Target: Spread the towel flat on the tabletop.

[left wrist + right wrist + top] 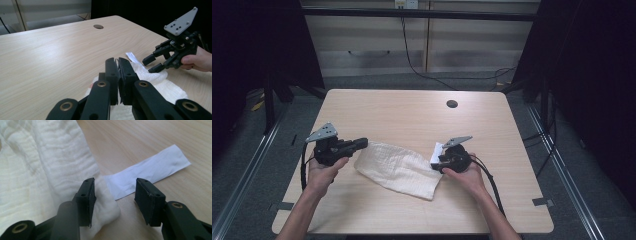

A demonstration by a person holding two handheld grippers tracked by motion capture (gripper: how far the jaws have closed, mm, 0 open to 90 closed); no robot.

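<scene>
Pale wood table (pixel 412 112), grey floor; left hand-held gripper (pixel 360 143) closed, right hand-held gripper (pixel 435 161) wide — white cloth (pixel 397 169) between.

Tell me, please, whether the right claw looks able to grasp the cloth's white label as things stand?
Probably yes: the right claw is open, the label lies flat just ahead on the table, and nothing covers it.

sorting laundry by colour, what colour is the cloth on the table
Off-white, with a fine crinkled weave; the cloth shows best in the right gripper view.
</scene>
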